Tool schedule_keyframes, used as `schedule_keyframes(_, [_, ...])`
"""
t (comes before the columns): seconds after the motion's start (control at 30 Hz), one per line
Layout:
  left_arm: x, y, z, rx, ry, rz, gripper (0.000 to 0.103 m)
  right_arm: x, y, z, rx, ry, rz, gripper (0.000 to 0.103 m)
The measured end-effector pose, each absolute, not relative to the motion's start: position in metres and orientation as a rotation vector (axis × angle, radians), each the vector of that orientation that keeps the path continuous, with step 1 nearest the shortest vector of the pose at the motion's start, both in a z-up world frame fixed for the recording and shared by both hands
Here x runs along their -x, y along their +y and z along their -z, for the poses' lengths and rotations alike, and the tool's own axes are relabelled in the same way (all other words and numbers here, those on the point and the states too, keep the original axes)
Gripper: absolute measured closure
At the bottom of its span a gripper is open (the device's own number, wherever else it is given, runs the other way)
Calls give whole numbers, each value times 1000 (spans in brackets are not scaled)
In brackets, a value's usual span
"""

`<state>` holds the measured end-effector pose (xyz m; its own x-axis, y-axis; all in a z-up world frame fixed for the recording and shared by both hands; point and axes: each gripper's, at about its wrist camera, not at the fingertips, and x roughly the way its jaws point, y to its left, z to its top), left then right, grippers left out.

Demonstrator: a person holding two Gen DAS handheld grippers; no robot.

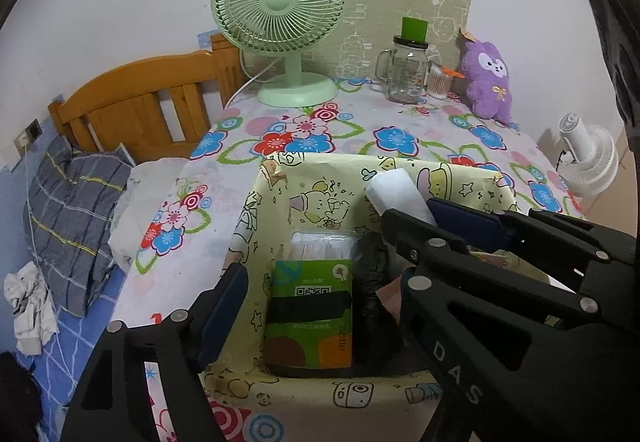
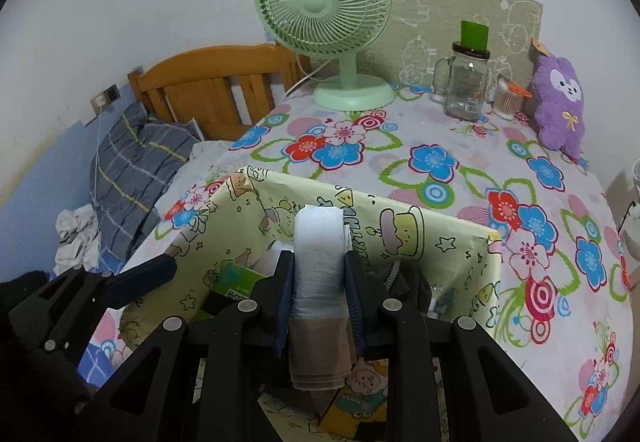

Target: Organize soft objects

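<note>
A cartoon-printed yellow box stands on the flowered table. In it lie a green tissue pack and a black bag roll. My left gripper is open, its jaws wide apart above the pack and not pressing on it. One of its fingers shows at the box's left wall. My right gripper is shut on a white roll of plastic bags, held upright over the box. A purple plush toy leans against the back wall.
At the back of the table stand a green desk fan, a glass mug-jar with a green cap and a cotton-swab tub. A wooden headboard and a checked pillow are left of the table. A white fan is at the right.
</note>
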<state>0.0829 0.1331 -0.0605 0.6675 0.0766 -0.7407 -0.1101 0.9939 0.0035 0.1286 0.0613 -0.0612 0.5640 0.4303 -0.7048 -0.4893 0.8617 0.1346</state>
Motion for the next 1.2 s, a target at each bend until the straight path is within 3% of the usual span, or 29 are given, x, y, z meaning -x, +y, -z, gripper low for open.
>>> schedule_keyframes(0.07, [-83, 133, 61, 42, 835, -107, 22, -130, 62, 62, 87, 808, -544, 71])
schedule_keyframes(0.13, [-83, 132, 61, 38, 838, -104, 21, -130, 62, 62, 97, 800, -538, 53])
schedule_keyframes(0.17, [-83, 133, 61, 39, 838, -104, 20, -130, 62, 61, 100, 793, -524, 33])
schedule_keyframes(0.2, [-83, 133, 61, 43, 837, -106, 19, -130, 60, 60, 99, 785, -512, 20])
schedule_keyframes(0.27, [-84, 132, 61, 56, 838, -103, 17, -125, 56, 57, 84, 738, -491, 15])
schedule_keyframes(0.53, [-84, 127, 58, 46, 818, -121, 9, -124, 45, 51, 84, 731, -468, 14])
schedule_keyframes(1.2, [-67, 78, 29, 21, 731, -93, 6, -97, -13, 22, 34, 656, -398, 13])
